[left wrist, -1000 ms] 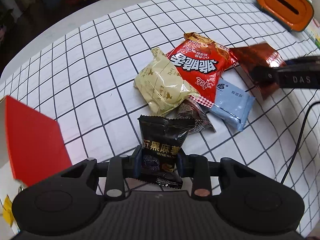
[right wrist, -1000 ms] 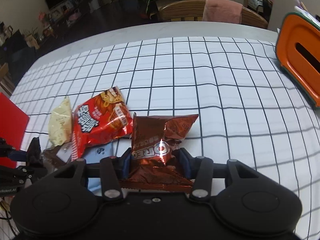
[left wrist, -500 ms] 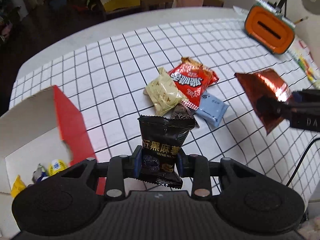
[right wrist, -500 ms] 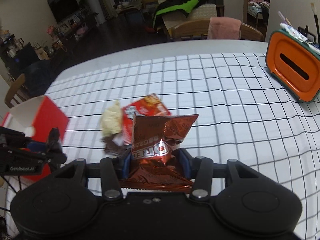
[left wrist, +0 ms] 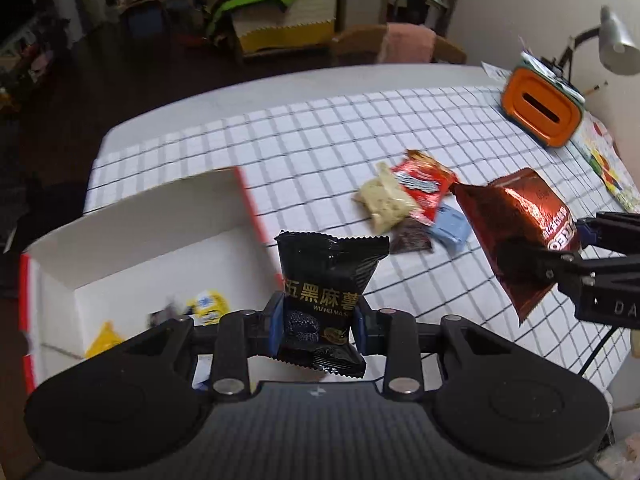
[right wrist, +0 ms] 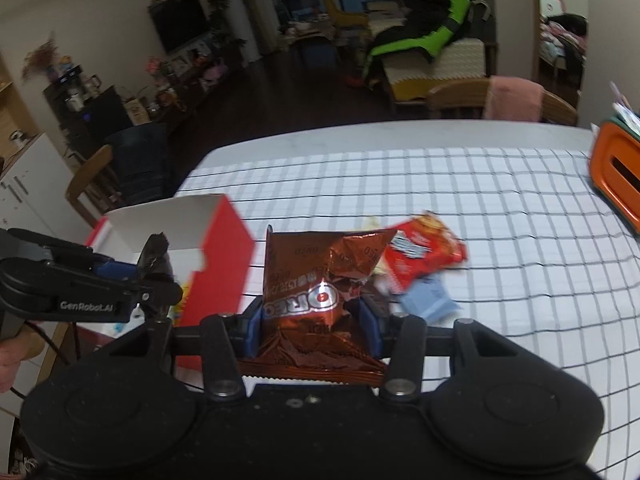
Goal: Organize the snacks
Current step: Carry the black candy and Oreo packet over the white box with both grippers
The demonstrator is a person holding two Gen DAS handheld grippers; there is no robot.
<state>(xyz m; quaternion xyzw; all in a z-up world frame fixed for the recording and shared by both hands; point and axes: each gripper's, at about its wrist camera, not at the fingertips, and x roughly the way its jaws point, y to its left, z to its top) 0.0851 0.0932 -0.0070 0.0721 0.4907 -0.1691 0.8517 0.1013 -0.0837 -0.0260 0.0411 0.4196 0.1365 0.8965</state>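
My left gripper [left wrist: 319,326] is shut on a black snack packet [left wrist: 326,276] and holds it in the air beside the open red-and-white box [left wrist: 132,240]. My right gripper [right wrist: 312,330] is shut on a brown Oreo packet [right wrist: 316,292], also lifted; it shows at the right in the left wrist view [left wrist: 520,232]. On the checked tablecloth [right wrist: 500,280] lie a cream packet [left wrist: 384,200], a red packet [left wrist: 424,182], a light blue packet [left wrist: 450,232] and a dark packet [left wrist: 410,240]. The box [right wrist: 216,248] holds a few small yellow snacks [left wrist: 208,304].
An orange container [left wrist: 540,108] stands at the far right of the table, with a lamp [left wrist: 616,42] behind it. Papers [left wrist: 608,168] lie along the right edge. Chairs [right wrist: 496,104] stand at the far side. A cable [left wrist: 600,352] hangs from the right gripper.
Both grippers have risen well above the table with their packets and swung left toward the box. The box interior has come into view. The loose packets now lie farther away.
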